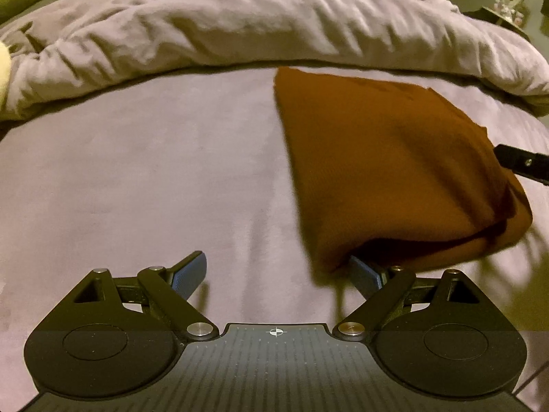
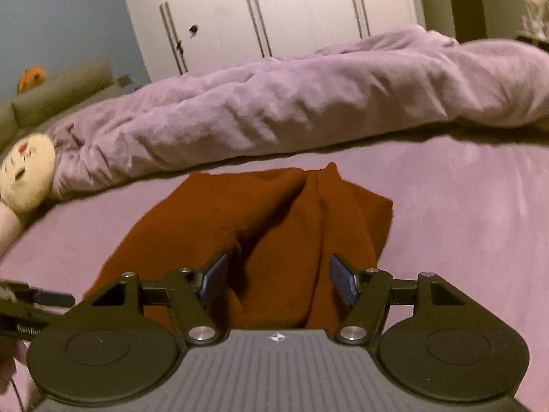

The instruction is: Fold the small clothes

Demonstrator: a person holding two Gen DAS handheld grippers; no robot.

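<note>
Right wrist: right tool (image 2: 278, 281) agape over rust garment (image 2: 260, 226), gripping nothing; duvet (image 2: 274, 103) behind.

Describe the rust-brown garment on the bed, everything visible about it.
The rust-brown garment is a small piece of soft, knit-looking cloth, roughly folded into a thick bundle with layered edges at its near end and a deep crease down its middle. It lies on the lilac bedsheet, short of the bunched duvet. The open right gripper straddles its near end without pinching; the open left gripper sits by its corner.
</note>
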